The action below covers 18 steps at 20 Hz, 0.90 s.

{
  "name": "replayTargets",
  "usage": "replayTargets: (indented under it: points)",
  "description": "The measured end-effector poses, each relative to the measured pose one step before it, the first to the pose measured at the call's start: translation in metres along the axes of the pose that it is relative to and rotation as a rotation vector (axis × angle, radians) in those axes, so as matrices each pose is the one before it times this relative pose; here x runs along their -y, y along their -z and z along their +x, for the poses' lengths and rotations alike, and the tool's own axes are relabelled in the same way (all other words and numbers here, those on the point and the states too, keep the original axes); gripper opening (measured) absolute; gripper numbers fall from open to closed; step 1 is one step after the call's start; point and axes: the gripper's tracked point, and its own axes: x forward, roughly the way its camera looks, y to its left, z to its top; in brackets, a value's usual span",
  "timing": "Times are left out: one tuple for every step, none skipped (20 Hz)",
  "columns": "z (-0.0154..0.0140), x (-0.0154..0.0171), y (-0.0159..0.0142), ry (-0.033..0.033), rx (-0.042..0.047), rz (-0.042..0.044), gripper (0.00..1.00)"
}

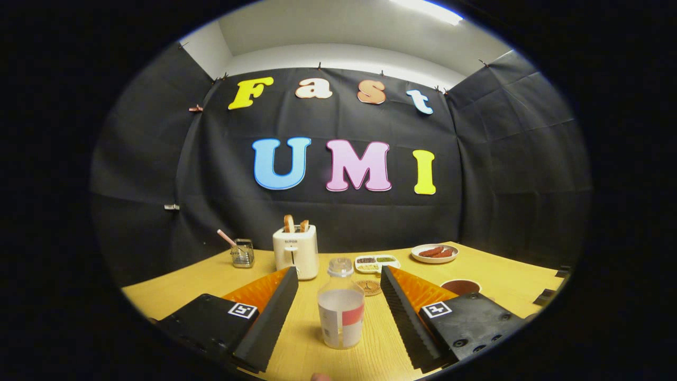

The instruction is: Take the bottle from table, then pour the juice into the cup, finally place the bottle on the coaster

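Spread fingers (338, 286) flank our upright bottle (341, 309) on the desk (492, 270), touching neither side; we judge an off-centre squeeze could tip it toward the coaster (368, 287) and cup (460, 287) beyond.

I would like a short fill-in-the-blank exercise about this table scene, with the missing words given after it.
1. The clear plastic bottle stands upright ____ the gripper fingers.
2. The gripper is ____, not touching it.
3. Bread slices stick out of the white ____.
4. The round woven coaster lies just ____ the bottle.

Missing words: between; open; toaster; beyond
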Motion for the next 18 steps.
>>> replayTargets:
  points:
    - [0.00461,0.00101,0.01124,-0.00177,-0.00986,-0.00694,0.97]
    - [0.00473,0.00124,0.01026,-0.00109,-0.00773,-0.00421,0.97]
    - [0.00474,-0.00015,0.00931,-0.00520,-0.00816,-0.00194,0.97]
    - [0.00429,-0.00055,0.00856,-0.00587,-0.00678,-0.00195,0.97]
    - [0.00369,-0.00085,0.00690,-0.00362,-0.00421,-0.00328,0.97]
    - [0.00256,0.00001,0.00568,-0.00301,-0.00248,-0.00022,0.97]
    - [0.00227,0.00150,0.00538,-0.00079,-0.00234,0.00244,0.97]
    - [0.00228,-0.00065,0.00457,-0.00348,-0.00136,0.00667,0.97]
    - [0.00119,-0.00158,0.00357,-0.00355,-0.00155,0.00818,0.97]
    - [0.00125,0.00024,0.00236,-0.00083,-0.00355,0.00817,0.97]
    - [0.00268,0.00035,-0.00241,0.00027,0.01597,0.01503,0.97]
    - [0.00506,0.00147,0.00378,0.00270,0.00308,0.01025,0.97]
    - [0.00047,-0.00012,-0.00097,0.00389,-0.00663,-0.00125,0.96]
    - [0.00001,-0.00043,-0.00085,-0.00338,0.00120,0.00336,0.94]
    - [0.00153,-0.00156,-0.00096,0.00522,0.00093,-0.00497,0.86]
    - [0.00275,0.00229,0.00132,-0.00015,-0.00022,0.00201,0.77]
    - [0.00079,-0.00051,0.00028,-0.00201,-0.00102,-0.00022,0.77]
    - [0.00070,-0.00166,-0.00021,-0.00566,-0.00528,0.00345,0.76]
